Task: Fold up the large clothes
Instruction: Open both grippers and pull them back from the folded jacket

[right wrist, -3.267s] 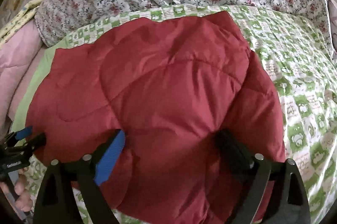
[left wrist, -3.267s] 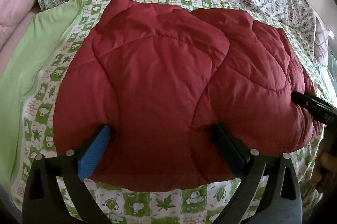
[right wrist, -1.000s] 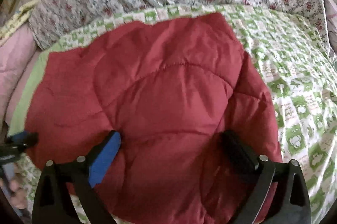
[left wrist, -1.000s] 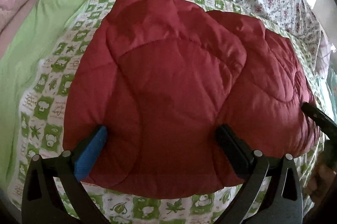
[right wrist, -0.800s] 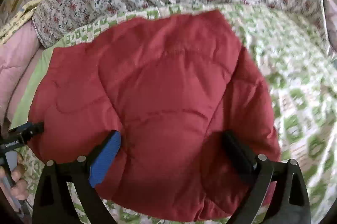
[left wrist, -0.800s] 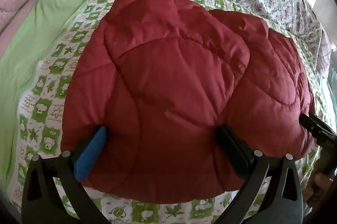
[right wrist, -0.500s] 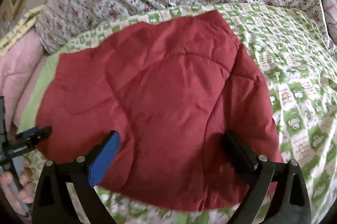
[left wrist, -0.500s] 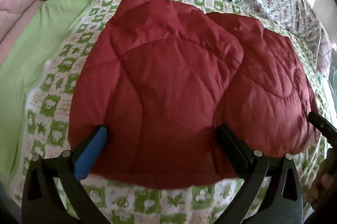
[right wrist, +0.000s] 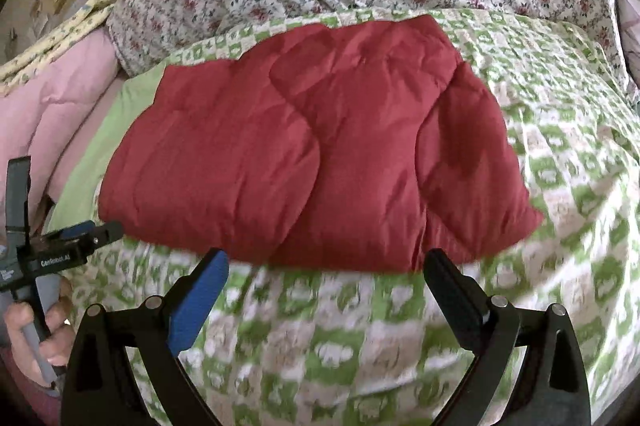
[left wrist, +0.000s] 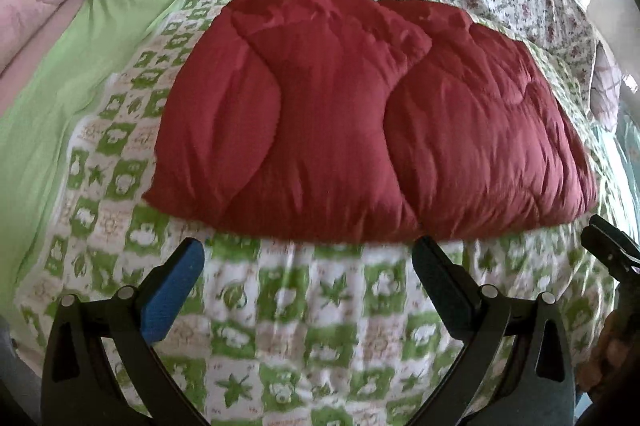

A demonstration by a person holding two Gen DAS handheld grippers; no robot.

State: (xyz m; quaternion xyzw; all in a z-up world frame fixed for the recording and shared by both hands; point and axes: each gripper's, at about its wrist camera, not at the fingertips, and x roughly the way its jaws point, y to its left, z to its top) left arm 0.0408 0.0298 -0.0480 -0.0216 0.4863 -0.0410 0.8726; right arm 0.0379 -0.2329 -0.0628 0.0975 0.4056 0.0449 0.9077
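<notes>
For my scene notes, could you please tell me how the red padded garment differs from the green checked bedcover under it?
The red padded garment is plain, puffy and folded into a compact bundle; the green checked bedcover is patterned, thin and spread flat. The garment lies on top; the bedcover extends past it on every side. Neither is held by a gripper.

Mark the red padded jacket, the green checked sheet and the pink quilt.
red padded jacket [left wrist: 340, 129]: left wrist view, middle panel.
green checked sheet [left wrist: 320, 306]: left wrist view, bare patch between the fingers.
pink quilt [right wrist: 60, 97]: right wrist view, rolled edge.
</notes>
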